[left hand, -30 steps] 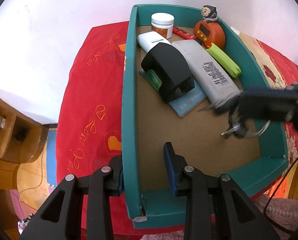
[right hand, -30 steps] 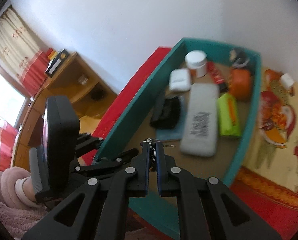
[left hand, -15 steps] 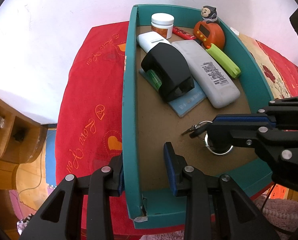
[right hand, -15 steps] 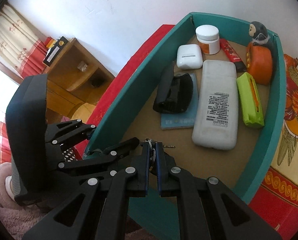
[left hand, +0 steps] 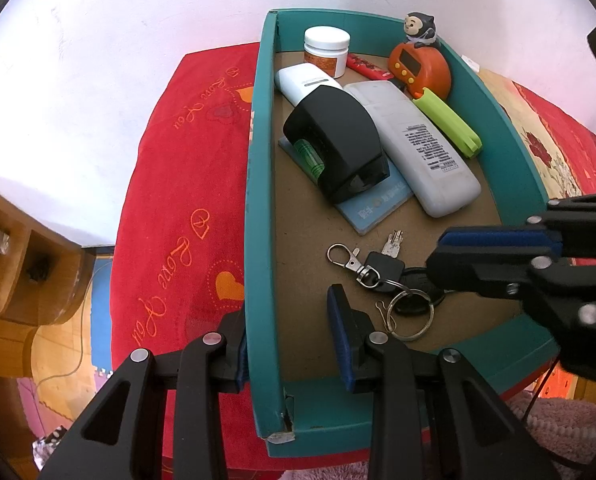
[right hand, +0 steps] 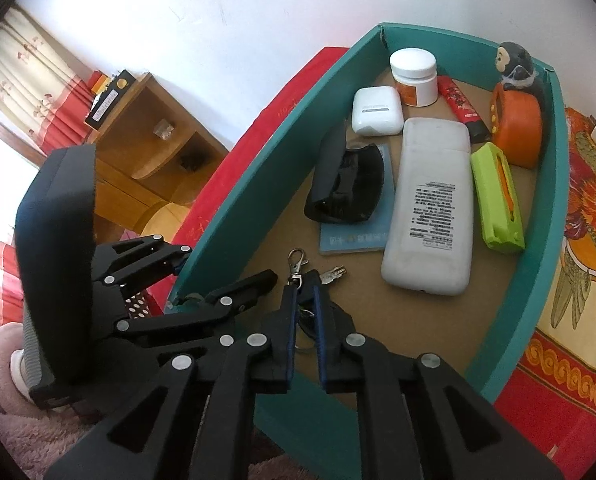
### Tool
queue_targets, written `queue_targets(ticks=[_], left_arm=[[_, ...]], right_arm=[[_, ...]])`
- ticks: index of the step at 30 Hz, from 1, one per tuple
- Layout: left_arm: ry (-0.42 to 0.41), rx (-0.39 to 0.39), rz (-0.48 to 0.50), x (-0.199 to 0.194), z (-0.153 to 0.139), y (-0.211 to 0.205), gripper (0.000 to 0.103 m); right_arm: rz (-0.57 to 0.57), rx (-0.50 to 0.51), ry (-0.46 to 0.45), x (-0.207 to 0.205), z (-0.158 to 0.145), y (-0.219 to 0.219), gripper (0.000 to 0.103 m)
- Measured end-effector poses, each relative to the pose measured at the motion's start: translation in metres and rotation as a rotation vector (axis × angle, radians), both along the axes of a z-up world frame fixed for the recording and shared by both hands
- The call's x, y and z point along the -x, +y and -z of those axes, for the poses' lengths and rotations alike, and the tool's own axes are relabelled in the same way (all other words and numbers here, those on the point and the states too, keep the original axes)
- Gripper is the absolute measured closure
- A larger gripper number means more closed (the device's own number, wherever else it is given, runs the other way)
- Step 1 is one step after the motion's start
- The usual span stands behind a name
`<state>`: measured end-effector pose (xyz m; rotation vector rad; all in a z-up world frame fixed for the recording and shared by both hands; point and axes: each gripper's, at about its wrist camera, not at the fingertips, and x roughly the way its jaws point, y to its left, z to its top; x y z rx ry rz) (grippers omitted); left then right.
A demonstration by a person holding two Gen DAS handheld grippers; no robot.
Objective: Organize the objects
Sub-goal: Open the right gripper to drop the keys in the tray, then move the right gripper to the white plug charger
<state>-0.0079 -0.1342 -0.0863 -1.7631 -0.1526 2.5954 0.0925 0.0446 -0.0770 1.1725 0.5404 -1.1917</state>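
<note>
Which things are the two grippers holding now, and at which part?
Left gripper clamps the teal box by its side wall. Right gripper, jaws just opening, straddles the keys lying on the floor.

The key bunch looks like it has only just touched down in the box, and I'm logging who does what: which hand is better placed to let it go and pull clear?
Right. The right gripper has the key bunch between its jaws, which have just been opening. The left gripper clamps the teal box wall.

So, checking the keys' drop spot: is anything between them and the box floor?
Nothing visible. The keys already lie on the bare floor at the near end of the box, clear of the blue card and the white remote.
</note>
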Motion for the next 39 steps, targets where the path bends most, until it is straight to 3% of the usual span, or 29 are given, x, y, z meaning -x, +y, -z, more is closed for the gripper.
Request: queue_targets(ticks=[15,23,27,33,39], left_arm=[[-0.001,0.002,-0.004,-0.003,-0.003,0.003,0.07],[-0.001,0.002,-0.007,-0.002,-0.001,0.001,0.07],[-0.001,0.002,-0.007,-0.002,-0.001,0.001,0.07],[-0.001,0.006,-0.012,-0.005,-0.002,-0.001,0.07],[-0.002,0.007,-0.024,-0.007,-0.003,-0.001,0.07]], right_arm=[[0.099,0.054,0.049,0.055,-0.03,0.019,0.077],[0.241,0.069,0.165,0.12,-0.042,0.024,0.059],[0.312,0.062,0.258,0.161,-0.035,0.015,0.046],[0.327,0.0,0.377,0.217,-0.006,-0.015,0.045],[0.278,-0.026,0.446,0.241,0.012,-0.038,0.045]])
